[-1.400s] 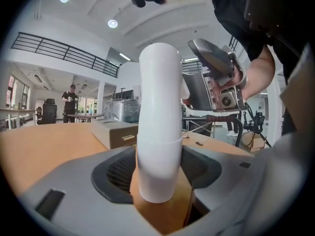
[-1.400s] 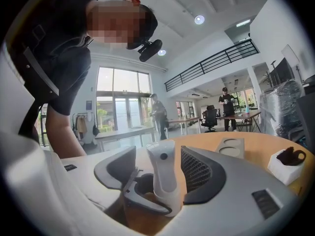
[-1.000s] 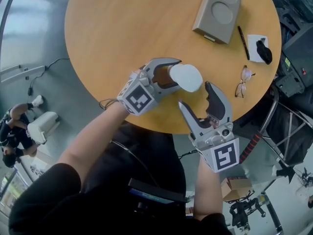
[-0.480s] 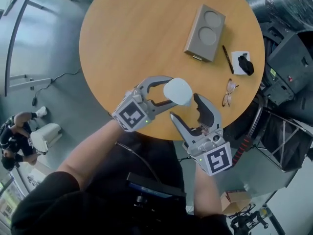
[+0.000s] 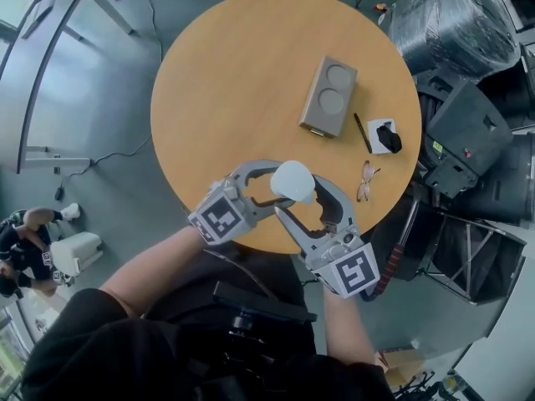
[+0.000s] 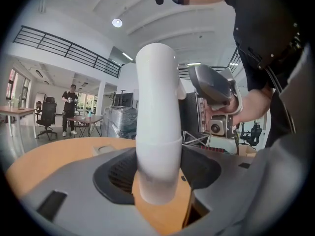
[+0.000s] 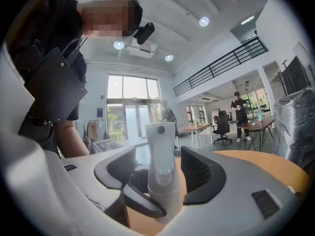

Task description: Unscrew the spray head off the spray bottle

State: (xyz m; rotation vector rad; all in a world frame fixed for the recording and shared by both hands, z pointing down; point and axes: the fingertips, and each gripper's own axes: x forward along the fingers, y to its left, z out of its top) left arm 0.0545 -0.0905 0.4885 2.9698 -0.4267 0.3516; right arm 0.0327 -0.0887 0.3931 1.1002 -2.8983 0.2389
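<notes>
Left gripper (image 5: 280,184), clamped on spray bottle (image 5: 296,180)

White spray bottle (image 5: 292,180), tan table (image 5: 234,82), grey left gripper (image 5: 281,185) and right gripper (image 5: 301,204) (black-and-white markers)

- We see even, bright light over the bench (image 5: 251,73) in the head view, with soft shadows.
- In both gripper views ceiling spots (image 6: 116,22) glare; edges bend and darken.
- The near spray bottle (image 6: 156,122) looks soft to us.
</notes>
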